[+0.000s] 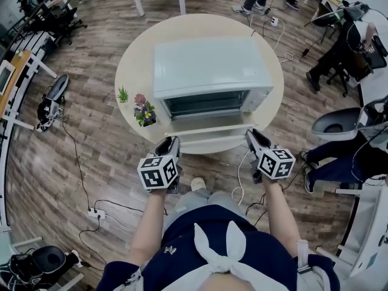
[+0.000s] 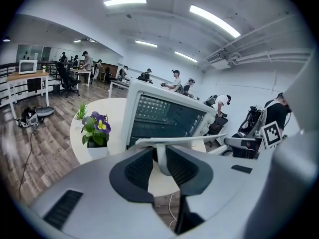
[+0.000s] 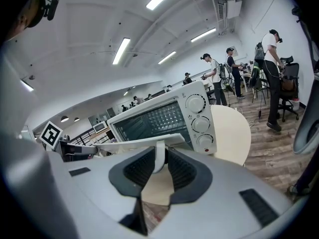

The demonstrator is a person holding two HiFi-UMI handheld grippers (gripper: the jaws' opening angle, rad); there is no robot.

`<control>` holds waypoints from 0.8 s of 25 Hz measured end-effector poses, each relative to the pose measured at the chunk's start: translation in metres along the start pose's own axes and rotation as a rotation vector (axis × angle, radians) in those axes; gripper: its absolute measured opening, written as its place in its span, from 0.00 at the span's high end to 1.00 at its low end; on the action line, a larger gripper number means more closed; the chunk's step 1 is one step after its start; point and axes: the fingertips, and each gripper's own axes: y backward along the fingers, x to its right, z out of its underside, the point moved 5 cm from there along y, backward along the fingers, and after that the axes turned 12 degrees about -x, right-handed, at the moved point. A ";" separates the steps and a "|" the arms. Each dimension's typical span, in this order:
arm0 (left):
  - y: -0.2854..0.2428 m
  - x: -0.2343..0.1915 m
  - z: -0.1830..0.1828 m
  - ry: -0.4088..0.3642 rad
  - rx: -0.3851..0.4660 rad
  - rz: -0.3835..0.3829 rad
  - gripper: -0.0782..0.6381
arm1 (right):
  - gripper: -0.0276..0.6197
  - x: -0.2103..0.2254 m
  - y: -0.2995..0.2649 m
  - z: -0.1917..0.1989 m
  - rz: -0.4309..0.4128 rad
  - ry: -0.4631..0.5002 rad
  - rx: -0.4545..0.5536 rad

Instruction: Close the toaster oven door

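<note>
A person is standing at a round cream-coloured counter (image 1: 132, 71) in the middle of the head view, holding a gripper in each hand. A boxy white metal toaster oven (image 1: 209, 65) is sitting at the centre of that counter. Its white drop-down door (image 1: 206, 128) is hanging fully open, lying about flat and reaching toward the lower edge of the counter. A long white bar handle (image 1: 209, 140) is running along the door's free edge.

The left gripper (image 1: 171, 143) is coming up from the lower left of the frame to the handle's left end. Its dark ribbed jaws are pressing in on the white post that carries the bar there. The right gripper (image 1: 251, 136) is doing the same from the lower right, its jaws closing on the post at the handle's right end. Both are angling slightly downward, with the marker cubes facing up toward the head camera.

In the right gripper view, three round white knobs (image 3: 202, 125) are showing in a column beside the open oven mouth. A small white pot of purple and yellow flowers (image 1: 144, 111) is standing on the counter just left of the oven. A tiny spiky green plant (image 1: 122, 94) is standing a little further left. Cables are trailing over the wooden plank floor (image 1: 91, 156) around the counter.
</note>
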 end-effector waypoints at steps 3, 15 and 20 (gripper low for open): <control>0.000 0.000 -0.001 0.004 0.005 0.004 0.76 | 0.82 0.000 0.000 -0.001 0.001 0.000 -0.001; -0.001 0.000 -0.012 0.018 0.038 0.015 0.75 | 0.82 0.001 -0.002 -0.013 -0.009 -0.007 0.013; -0.001 -0.001 -0.019 0.017 0.050 0.015 0.75 | 0.82 0.000 -0.003 -0.021 -0.010 -0.008 0.018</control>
